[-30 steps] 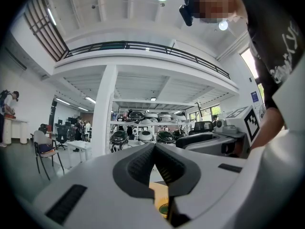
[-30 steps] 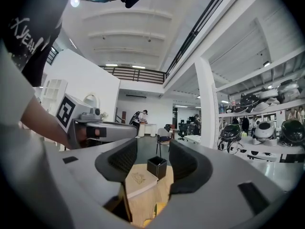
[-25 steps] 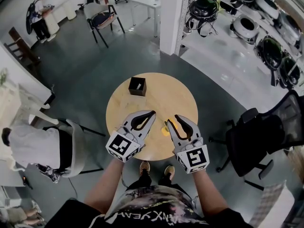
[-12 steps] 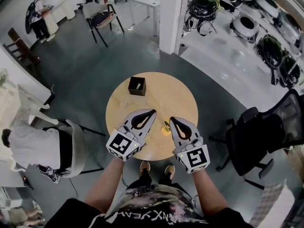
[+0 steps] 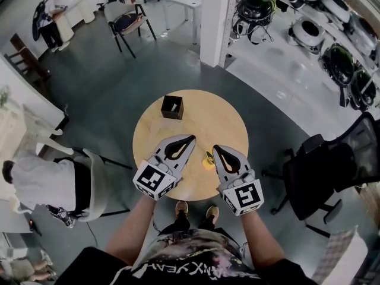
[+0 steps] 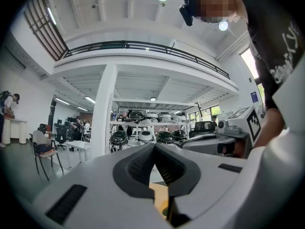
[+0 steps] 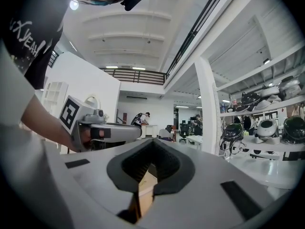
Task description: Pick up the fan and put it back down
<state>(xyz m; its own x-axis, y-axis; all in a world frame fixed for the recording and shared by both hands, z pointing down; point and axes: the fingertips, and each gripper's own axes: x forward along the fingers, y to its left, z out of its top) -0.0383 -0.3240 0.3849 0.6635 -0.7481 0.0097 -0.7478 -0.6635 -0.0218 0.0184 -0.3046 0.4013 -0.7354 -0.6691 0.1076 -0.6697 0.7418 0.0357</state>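
The fan (image 5: pixel 207 160) is a small yellow thing lying on the round wooden table (image 5: pixel 208 114), near its front edge. My right gripper (image 5: pixel 215 148) hovers just right of the fan with its jaws closed together, and nothing shows between the tips (image 7: pixel 152 142). My left gripper (image 5: pixel 191 138) is held level over the table's front left, also shut and empty (image 6: pixel 155 146). Each gripper shows in the other's view, side by side. Whether the right gripper touches the fan I cannot tell.
A black open box (image 5: pixel 172 107) stands at the table's back left. A black office chair (image 5: pixel 314 171) is to the right, a seated person (image 5: pixel 35 183) to the left. A white pillar (image 5: pixel 217 22) and shelves of round devices (image 5: pixel 309 34) stand behind.
The right gripper's jaws have gone from open to shut. The fan lies in the same spot on the table. The left gripper has not moved.
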